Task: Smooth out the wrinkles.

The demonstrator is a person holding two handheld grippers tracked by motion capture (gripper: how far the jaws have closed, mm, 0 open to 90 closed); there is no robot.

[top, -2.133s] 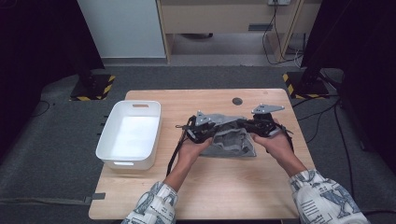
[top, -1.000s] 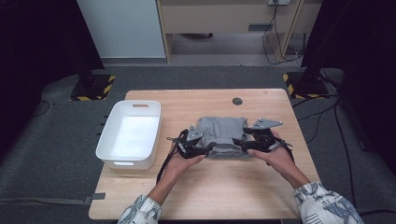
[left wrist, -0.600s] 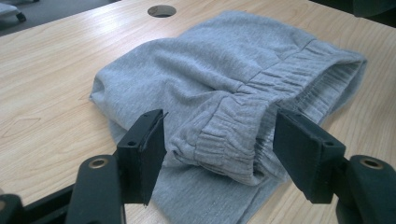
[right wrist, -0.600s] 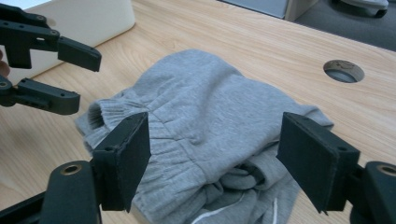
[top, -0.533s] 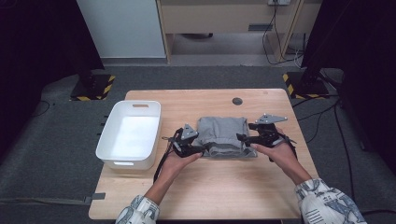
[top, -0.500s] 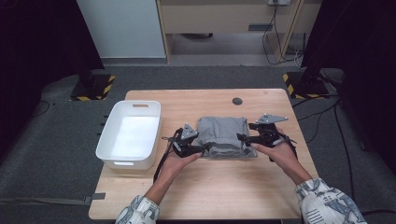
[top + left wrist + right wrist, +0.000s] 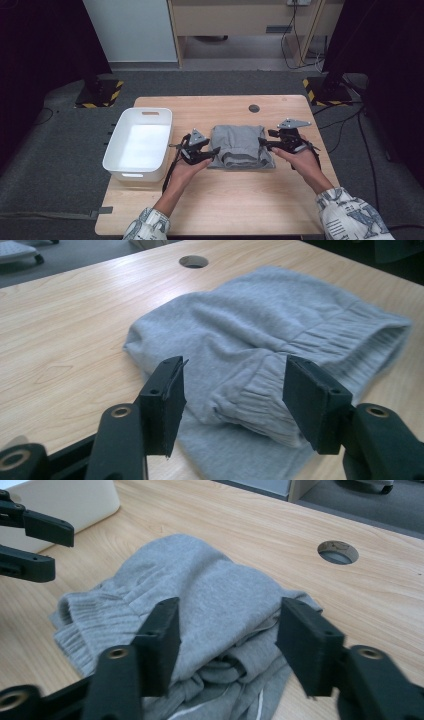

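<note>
A grey folded sweatshirt (image 7: 241,146) lies flat in the middle of the wooden table (image 7: 240,205). My left gripper (image 7: 212,152) rests at its left edge and my right gripper (image 7: 263,141) at its right edge, both pointing inward. In the left gripper view the left gripper (image 7: 235,405) has just been closing; a ribbed cuff (image 7: 255,400) lies between its jaws, which stand apart and do not press on it. In the right gripper view the right gripper (image 7: 232,645) has also just been closing, its jaws straddling the folded sweatshirt (image 7: 215,590) without pinching it.
A white plastic bin (image 7: 134,175) stands at the table's left side, close to my left hand. A round cable hole (image 7: 254,108) sits in the table behind the sweatshirt. Bare wood stretches along the near edge.
Two seconds ago both grippers held the sweatshirt up between them. It now lies folded on the table, and both grippers have let go and shifted out to its left and right edges.
</note>
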